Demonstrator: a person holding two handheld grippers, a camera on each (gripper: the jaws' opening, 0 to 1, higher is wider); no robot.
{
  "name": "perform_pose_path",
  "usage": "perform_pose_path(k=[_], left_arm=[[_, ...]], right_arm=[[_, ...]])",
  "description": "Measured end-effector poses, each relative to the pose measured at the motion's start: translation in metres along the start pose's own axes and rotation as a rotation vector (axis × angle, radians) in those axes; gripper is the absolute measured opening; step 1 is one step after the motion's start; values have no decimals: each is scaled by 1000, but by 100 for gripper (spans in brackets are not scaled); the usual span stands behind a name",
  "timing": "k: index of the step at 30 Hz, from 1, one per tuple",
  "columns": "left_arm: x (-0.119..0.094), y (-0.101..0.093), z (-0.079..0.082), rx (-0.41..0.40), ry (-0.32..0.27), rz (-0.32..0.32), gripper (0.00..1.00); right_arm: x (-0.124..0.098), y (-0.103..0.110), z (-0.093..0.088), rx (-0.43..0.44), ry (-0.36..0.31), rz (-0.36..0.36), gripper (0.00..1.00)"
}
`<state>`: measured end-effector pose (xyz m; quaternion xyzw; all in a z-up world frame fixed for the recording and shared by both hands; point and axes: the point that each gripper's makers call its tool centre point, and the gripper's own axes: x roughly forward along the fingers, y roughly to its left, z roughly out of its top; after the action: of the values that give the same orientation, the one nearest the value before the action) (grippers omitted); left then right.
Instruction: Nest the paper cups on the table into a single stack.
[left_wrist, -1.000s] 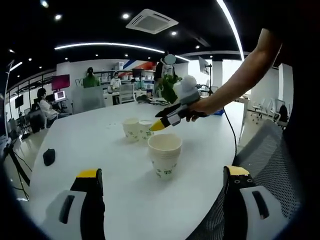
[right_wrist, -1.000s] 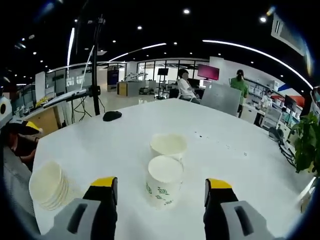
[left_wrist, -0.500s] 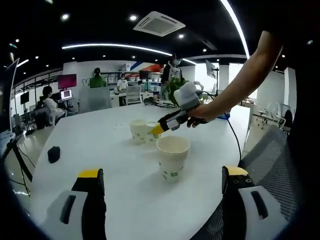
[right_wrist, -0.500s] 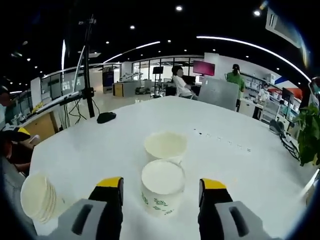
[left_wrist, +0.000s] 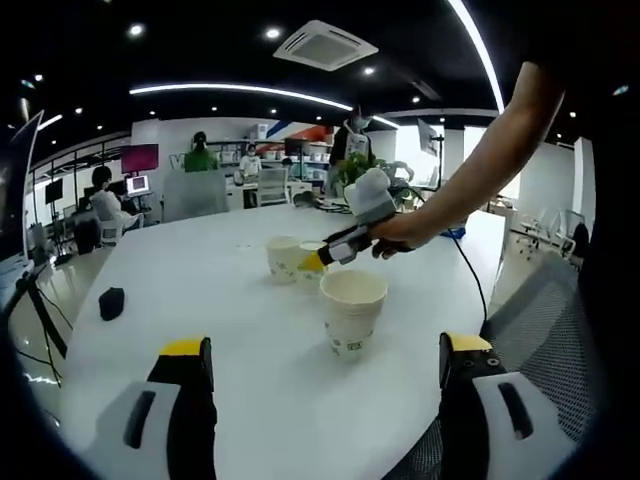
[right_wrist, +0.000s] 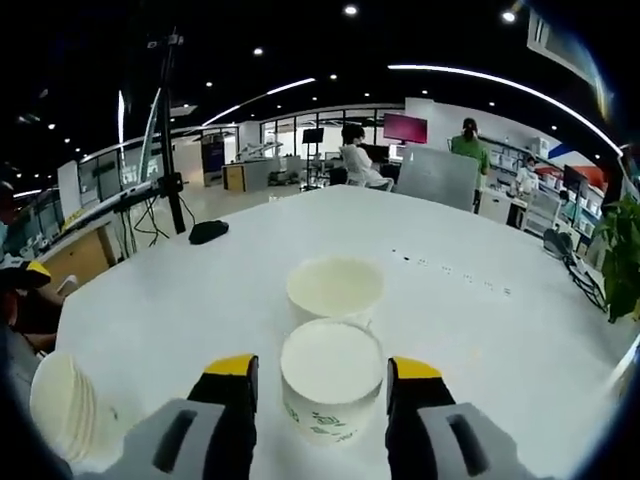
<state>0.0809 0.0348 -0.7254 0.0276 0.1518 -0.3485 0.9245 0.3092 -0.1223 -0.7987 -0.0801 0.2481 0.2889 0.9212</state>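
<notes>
A stack of nested paper cups (left_wrist: 352, 310) stands on the white table (left_wrist: 200, 310), ahead of my open left gripper (left_wrist: 325, 362), which holds nothing. Beyond the stack stand two single cups (left_wrist: 283, 257), side by side. A hand holds my right gripper (left_wrist: 314, 261) low at the nearer of them. In the right gripper view, that near cup (right_wrist: 332, 385) sits between the jaws of the right gripper (right_wrist: 322, 368), which is open, with the jaws close on either side. The far cup (right_wrist: 334, 288) stands just behind it. The stack (right_wrist: 60, 412) appears at the far left.
A small black object (left_wrist: 111, 302) (right_wrist: 208, 231) lies on the table's far side. A mesh chair (left_wrist: 545, 300) stands by the table's near edge. People sit and stand at desks in the background, and a green plant (right_wrist: 620, 255) is past the table.
My right gripper has moved forward and down until the near cup sits between its jaws, and the jaw gap has narrowed. The left view has shifted only slightly.
</notes>
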Motion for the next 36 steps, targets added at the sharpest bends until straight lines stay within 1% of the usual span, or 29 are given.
perform_pose_path(k=[5,13,16,18,20,22,23,29,34,36], left_arm=[[0,0,-1,-3,2,-1,91],[0,0,1,-1,-5,3,90],[0,0,2,2,-10,5,89],[-1,-1,2,6,-11,5,89],[-1,-3,3,15,-8,0,89],[0,-4,3,20,-9,-3,89],[0,-4,4,21,-10,-4,89],[-3,3,8,-6,-27,6,88],[-1,3,14,-13,-30,8,86],[1,3,16,-12,-28,8,85]], right_arm=[[1,-2,-2,-1,3,-7,38],[-5,-4,-2,-3,2,-16,36],[-12,-5,1,-3,-12,-20,36],[-13,-5,1,-5,-21,-21,36],[-20,-6,3,-6,-30,-23,36],[-22,-6,1,1,-36,-21,36],[-27,-6,3,4,-38,-20,36],[-47,-3,7,6,-56,-14,36],[-60,0,14,10,-89,-4,36],[-69,5,19,14,-104,2,36]])
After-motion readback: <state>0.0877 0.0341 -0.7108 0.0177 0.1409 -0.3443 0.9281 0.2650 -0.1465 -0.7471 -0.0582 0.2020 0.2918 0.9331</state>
